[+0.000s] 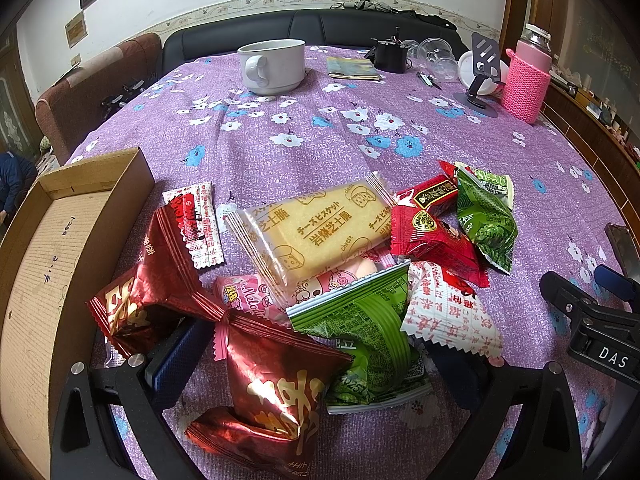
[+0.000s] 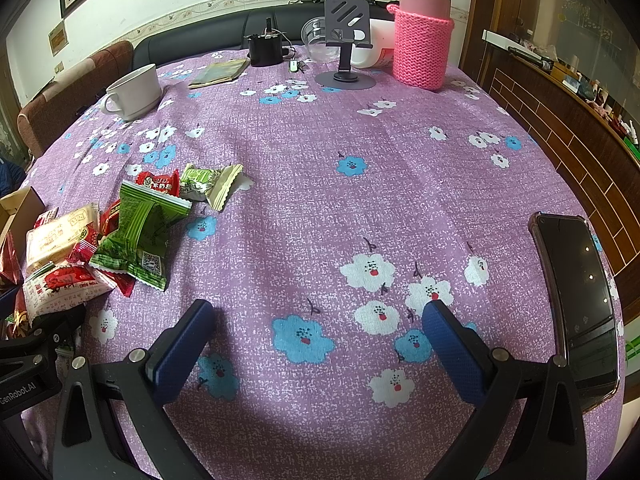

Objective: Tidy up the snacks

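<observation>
Covering the whole surface is a purple cloth printed with white and blue flowers, and behind it a black sofa runs under a white wall with a floral border strip; a brown armchair stands at the left and a wooden cabinet at the right. At the far side sit a white mug, a phone stand and a flask in a pink knitted sleeve. A dark phone lies near the right edge

The snacks lie heaped at the near left of the surface: a yellow cheese biscuit pack, dark red foil packs, green packs, and small red ones. A cardboard box sits just beside the heap on its left, open, with none of the packs visible inside it

The left gripper hangs over the near end of the heap with its jaws wide apart, packs lying between them. The right gripper is spread wide over bare cloth, well apart from the snacks, gripping nothing
</observation>
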### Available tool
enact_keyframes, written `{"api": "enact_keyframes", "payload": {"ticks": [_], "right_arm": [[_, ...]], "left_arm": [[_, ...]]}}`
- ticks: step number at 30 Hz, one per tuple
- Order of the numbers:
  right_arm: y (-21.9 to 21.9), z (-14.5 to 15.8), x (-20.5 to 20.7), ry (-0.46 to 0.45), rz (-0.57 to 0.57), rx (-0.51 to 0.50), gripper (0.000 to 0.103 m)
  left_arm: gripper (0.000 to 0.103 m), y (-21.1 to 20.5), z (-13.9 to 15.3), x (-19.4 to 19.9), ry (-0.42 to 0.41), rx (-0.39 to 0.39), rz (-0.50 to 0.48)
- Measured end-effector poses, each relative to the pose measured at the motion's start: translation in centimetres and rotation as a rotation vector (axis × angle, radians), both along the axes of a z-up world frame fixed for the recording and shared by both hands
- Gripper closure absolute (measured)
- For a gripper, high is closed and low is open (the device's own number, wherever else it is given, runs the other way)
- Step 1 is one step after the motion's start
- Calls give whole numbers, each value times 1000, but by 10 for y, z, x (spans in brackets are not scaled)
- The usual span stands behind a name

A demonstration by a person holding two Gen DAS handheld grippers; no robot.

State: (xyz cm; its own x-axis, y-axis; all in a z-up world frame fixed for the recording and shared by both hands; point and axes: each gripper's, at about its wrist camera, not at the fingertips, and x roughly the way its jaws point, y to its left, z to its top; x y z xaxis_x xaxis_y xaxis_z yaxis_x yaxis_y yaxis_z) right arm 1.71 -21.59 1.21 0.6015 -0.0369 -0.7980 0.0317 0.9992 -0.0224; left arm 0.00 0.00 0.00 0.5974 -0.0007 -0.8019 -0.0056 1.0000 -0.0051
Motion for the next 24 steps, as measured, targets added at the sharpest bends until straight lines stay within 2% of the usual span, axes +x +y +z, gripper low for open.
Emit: {"api": "enact_keyframes", "payload": {"ticks": [4,8,11,15,18,19,20,21,24], "right_arm": [[0,0,0,0,5,-1,0],[-1,1,-1,4,35,7,0],[3,0,-1,42,44,7,0],[2,2,-5,67,-5,0,0],[2,2,-10,71,-10,2,0],[2,1,-11,70,-6,1,0],[2,1,-13,70,0,1,0],[2,1,-16,70,5,0,0],[2,2,-20,76,13,-1,0]], "left_arm": [[0,0,0,0,5,-1,3],[0,-1,3,-6,57,-2,-22],[0,-3,1,-21,68,3,-74],[0,-4,2,-31,78,-2,-131],[2,-3,6,-45,72,-59,-163],[7,1,11,-53,53,-115,-170],[9,3,16,-60,29,-140,-169],[9,5,21,-67,-4,-145,-165],[9,12,55,-99,-201,-99,-135]]}}
